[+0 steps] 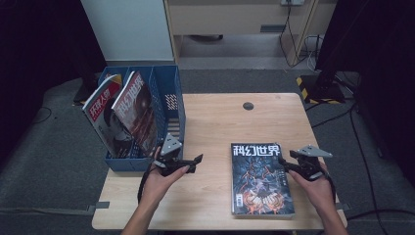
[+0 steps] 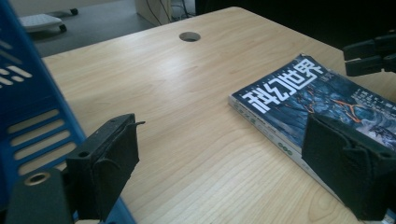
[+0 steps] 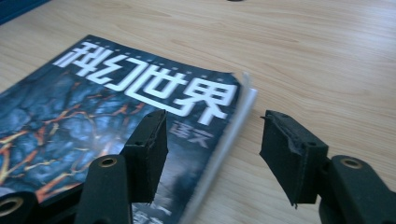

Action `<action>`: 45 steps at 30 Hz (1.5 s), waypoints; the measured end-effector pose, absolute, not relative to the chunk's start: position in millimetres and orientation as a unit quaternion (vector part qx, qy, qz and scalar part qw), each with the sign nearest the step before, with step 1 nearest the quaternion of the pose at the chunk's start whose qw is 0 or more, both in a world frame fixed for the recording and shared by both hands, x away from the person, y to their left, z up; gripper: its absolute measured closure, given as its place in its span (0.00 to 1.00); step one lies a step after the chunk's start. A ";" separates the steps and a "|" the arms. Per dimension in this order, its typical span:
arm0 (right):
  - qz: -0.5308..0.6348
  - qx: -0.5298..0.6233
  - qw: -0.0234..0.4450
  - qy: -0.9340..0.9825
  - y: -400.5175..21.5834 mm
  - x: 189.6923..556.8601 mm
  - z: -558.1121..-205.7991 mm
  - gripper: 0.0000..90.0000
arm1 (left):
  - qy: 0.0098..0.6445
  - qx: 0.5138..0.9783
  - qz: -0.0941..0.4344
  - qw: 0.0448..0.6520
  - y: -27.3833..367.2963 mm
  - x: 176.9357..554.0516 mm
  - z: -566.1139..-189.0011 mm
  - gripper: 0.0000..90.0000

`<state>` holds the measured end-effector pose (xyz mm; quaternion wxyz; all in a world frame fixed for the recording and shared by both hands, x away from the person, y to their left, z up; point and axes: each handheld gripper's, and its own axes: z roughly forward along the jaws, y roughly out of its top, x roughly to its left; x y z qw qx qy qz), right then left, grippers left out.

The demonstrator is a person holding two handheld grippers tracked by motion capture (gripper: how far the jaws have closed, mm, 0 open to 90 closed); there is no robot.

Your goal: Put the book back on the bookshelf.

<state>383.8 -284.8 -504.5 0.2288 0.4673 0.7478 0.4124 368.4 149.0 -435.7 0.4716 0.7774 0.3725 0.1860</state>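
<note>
A dark blue magazine with white characters on its cover lies flat on the wooden table, at the front right. My right gripper is at the magazine's right edge. In the right gripper view the gripper is open: one jaw hovers over the cover, the other stands beyond the slightly lifted page edge, and neither pad presses on it. My left gripper is open with nothing between its jaws, just right of the blue file holder, and it points toward the magazine.
The blue file holder stands at the table's left edge with two magazines upright in it, a red-and-white one and a dark red one. A round cable hole sits near the far edge. Bare wood lies between the holder and the flat magazine.
</note>
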 end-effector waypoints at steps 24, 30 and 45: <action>0.396 0.457 0.193 0.772 -267.1 388.7 -519.4 0.35 | 0.325 0.848 0.118 0.402 44.9 378.7 -497.2 0.13; 0.395 0.446 0.194 0.779 -264.7 389.8 -519.1 0.35 | 0.323 0.852 0.117 0.396 43.8 375.3 -502.7 0.13; 0.408 0.429 0.182 0.785 -249.2 391.3 -521.7 0.33 | 0.330 0.853 0.069 0.398 32.9 376.3 -519.2 0.11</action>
